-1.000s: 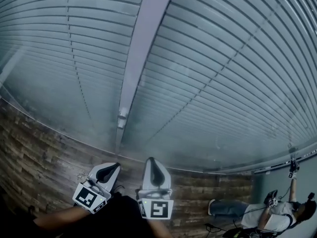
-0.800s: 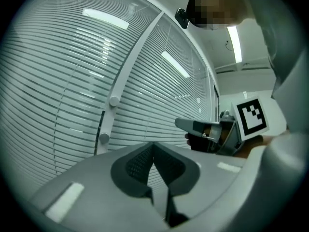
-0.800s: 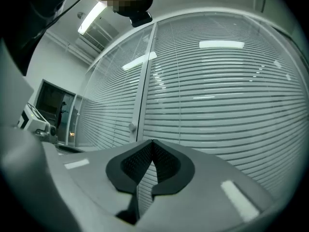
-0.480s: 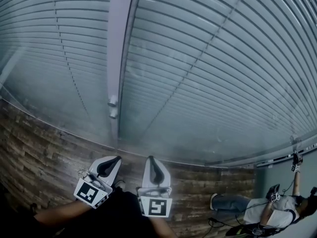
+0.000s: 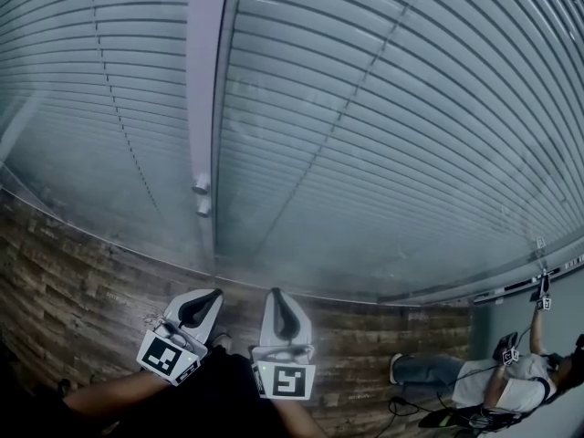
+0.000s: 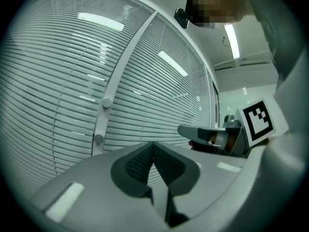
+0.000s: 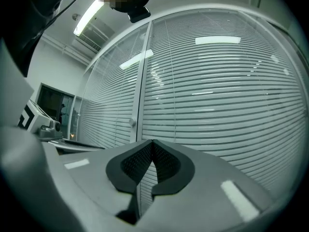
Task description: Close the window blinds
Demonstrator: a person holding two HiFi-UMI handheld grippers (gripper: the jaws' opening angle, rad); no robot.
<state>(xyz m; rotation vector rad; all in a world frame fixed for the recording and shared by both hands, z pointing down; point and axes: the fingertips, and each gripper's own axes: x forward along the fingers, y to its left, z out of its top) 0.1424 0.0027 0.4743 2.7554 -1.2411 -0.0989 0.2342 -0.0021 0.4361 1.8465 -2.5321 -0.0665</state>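
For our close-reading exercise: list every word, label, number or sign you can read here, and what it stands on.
None can be read: no words or numbers anywhere.
Left gripper: black-and-white square marker pattern on its cube, no letters.
Right gripper: the same kind of pattern on its cube, no letters.
Window blinds: plain slats, no print.

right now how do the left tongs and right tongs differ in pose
The left tongs slant toward the right tongs, which point straight at the blinds. The left tongs line up with the window post; the right tongs face the blinds right of it. Both are shut, empty and short of the blinds.
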